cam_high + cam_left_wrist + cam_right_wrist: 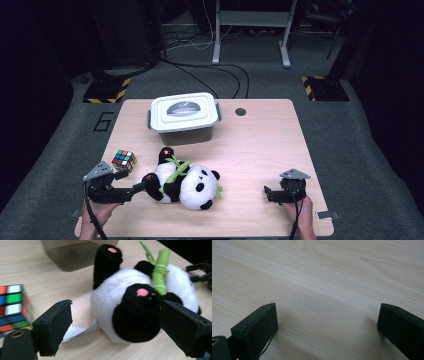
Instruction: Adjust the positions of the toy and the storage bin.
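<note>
Our left gripper (115, 325) is spread beside the black-and-white plush panda's (140, 297) foot; closing carelessly could nudge the colourful puzzle cube (13, 307). Right gripper (327, 325) is spread, empty.

Bright tabletop, dark surroundings, slight blur

1. Numeral "6" (103, 121) — a large dark outline figure on the grey floor covering, just off the table's far left corner, seen in the high view.
2. Hazard stripes, yellow and black — a warning marking without words on the floor plate (106, 90) left of the table's far side.
3. Hazard stripes, yellow and black — the same marking on the floor plate (324, 88) to the right.
4. Storage box lid (185, 111) — a grey oval patch with a small pale mark on it, too small to read.
</note>
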A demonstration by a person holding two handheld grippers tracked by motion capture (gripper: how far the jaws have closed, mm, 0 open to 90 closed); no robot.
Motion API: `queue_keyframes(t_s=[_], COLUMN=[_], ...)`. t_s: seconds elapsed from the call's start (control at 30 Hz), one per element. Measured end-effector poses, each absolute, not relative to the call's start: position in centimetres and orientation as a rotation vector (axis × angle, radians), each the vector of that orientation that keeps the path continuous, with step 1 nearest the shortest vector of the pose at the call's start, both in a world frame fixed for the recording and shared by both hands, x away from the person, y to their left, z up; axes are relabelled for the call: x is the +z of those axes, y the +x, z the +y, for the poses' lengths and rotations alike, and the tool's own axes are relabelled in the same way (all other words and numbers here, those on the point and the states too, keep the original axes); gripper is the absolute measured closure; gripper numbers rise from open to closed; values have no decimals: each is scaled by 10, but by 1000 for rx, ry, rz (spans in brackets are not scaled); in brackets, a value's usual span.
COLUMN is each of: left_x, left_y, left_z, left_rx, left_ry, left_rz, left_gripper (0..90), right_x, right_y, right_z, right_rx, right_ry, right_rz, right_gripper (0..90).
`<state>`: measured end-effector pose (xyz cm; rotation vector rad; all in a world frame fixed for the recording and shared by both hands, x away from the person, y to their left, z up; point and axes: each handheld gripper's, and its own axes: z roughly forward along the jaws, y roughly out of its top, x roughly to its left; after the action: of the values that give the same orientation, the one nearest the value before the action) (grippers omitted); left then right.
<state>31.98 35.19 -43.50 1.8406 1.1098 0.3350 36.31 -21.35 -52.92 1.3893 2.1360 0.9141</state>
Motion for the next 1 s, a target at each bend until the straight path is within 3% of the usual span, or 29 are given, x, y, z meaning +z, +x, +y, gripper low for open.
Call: queue_keyframes(t_s=[0.27,0.7,1.0], left_x=[-459,-524,-532], left_y=[312,312,316], left_z=[366,351,349], left_rx=[398,472,565], left_ry=[1891,2018,1999], left_rz=[1217,1323,1315], left_gripper=[87,62,54], right_x=[-529,-528,-498], right_y=[363,368,386], right_z=[-213,-215,-201], right_rx=[912,914,960], right_ry=[1391,1395,1383], right_rz=[2134,2160,2182], right_gripper=[24,4,6])
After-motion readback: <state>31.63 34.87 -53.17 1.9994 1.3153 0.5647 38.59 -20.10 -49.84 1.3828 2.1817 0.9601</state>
